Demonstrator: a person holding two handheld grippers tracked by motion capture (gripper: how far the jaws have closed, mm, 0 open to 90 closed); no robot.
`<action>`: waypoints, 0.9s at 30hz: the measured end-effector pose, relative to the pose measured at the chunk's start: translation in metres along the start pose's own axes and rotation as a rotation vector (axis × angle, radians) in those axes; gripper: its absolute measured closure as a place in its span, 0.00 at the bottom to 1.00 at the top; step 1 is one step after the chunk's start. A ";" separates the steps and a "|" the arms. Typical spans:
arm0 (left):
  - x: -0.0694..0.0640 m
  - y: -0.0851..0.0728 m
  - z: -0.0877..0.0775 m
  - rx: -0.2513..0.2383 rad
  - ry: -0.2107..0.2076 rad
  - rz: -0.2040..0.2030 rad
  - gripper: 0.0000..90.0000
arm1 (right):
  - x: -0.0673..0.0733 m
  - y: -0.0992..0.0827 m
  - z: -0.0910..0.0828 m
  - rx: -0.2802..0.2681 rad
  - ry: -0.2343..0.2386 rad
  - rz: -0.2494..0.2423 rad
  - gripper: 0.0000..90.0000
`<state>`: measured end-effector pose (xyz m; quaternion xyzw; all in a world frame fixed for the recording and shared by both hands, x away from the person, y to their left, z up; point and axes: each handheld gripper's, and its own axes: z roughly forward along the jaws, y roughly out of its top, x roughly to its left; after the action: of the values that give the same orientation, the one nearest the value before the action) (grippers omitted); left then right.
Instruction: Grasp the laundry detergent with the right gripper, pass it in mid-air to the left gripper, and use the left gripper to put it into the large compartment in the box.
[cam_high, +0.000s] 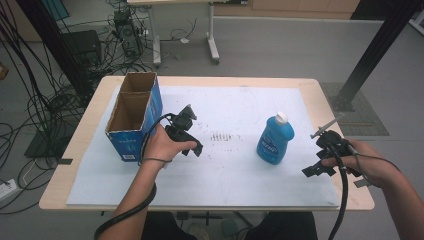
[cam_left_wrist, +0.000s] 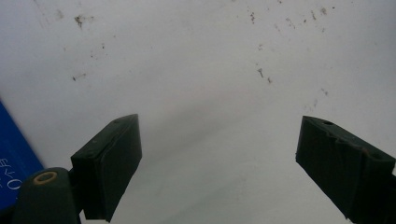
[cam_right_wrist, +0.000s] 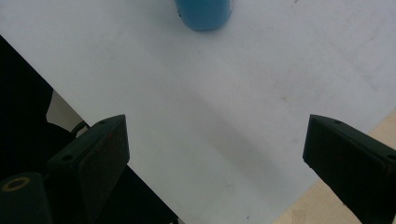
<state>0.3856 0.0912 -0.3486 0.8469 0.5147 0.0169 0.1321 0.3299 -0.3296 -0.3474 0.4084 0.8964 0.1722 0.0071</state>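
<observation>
- Both hand-held grippers sit with jaws apart and nothing between them: the left hand-held gripper (cam_high: 192, 145) hovers low over the white sheet (cam_high: 235, 105) just right of the blue cardboard box (cam_high: 136, 117), and the right hand-held gripper (cam_high: 320, 162) hangs at the right edge of the worktop (cam_high: 320, 95)
- Thing in play looks like the blue bottle (cam_high: 275, 139) with the white cap, standing upright on the sheet, right of centre
- Key relation: the bottle is to the left of the right hand-held gripper and a bit farther from the person, near it but not touching. In the right gripper view its blue base (cam_right_wrist: 204, 11) sits at the top edge, roughly centred between the two black jaws, so that gripper is already pointed at it
- Long axis of the bottle runs vertical, so I'd guess a sideways grab around the body is the way in
- Left one is well apart from the bottle, with the smudged patch of sheet between them; in the left gripper view a blue corner of the box (cam_left_wrist: 14, 163) shows at the left
- Box stands open on top with two compartments, both look empty from above
</observation>
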 end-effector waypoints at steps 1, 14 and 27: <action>0.000 0.000 0.000 0.000 0.000 0.000 0.16 | 0.000 -0.001 0.002 -0.002 0.004 0.004 0.08; 0.001 0.000 0.004 0.007 -0.005 -0.006 0.16 | 0.000 -0.005 0.016 -0.017 0.006 -0.004 0.07; 0.001 -0.001 0.005 0.003 -0.008 -0.011 0.16 | 0.001 -0.009 0.032 -0.041 0.004 -0.025 0.08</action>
<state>0.3861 0.0912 -0.3542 0.8444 0.5188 0.0122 0.1330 0.3275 -0.3252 -0.3805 0.3967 0.8976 0.1914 0.0156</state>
